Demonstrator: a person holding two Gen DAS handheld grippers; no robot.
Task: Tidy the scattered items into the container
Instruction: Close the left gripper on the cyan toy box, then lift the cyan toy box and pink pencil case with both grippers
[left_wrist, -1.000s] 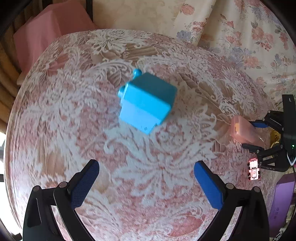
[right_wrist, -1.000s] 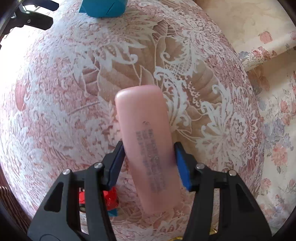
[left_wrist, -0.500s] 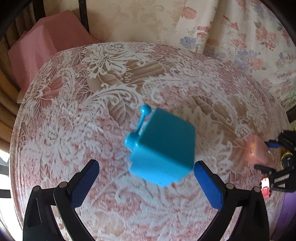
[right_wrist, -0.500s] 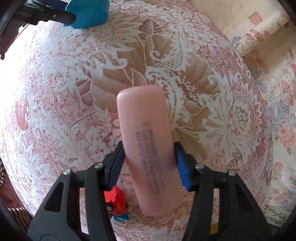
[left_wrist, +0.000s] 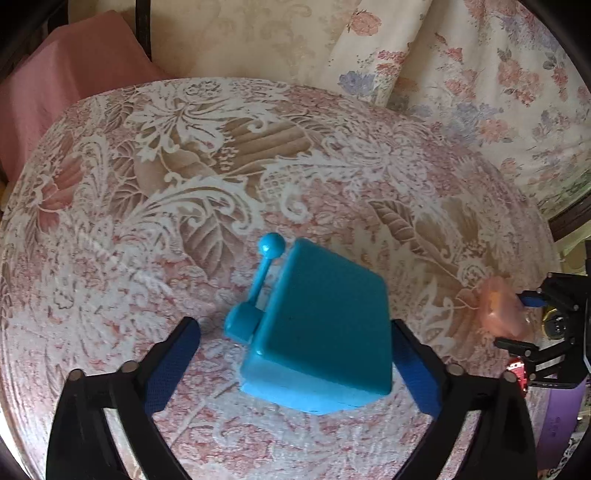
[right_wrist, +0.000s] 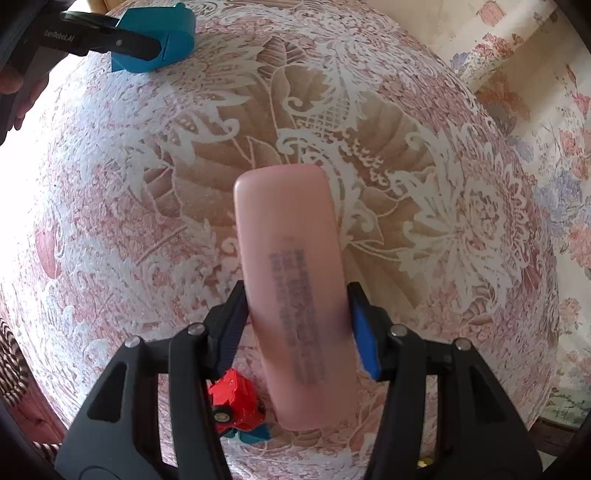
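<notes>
jaws of the left gripper (left_wrist: 295, 354) stand released either side of a blue box (left_wrist: 321, 332) on the desk (left_wrist: 221, 177); squaring them on its flat sides, clear of the crank, should help. right gripper (right_wrist: 293, 325) clamps a pink case (right_wrist: 291, 280).

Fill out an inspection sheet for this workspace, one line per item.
Surface: round table under a lace floral cloth.
Job's things: blue box with a knobbed lever, lying on the cloth; pink case; red toy car.
Clutter: purple item at the table edge.
Tongs: left tongs open around the blue box; right tongs shut on the pink case.
Cables: nothing seen.
Surroundings: floral fabric, pink cloth.
</notes>
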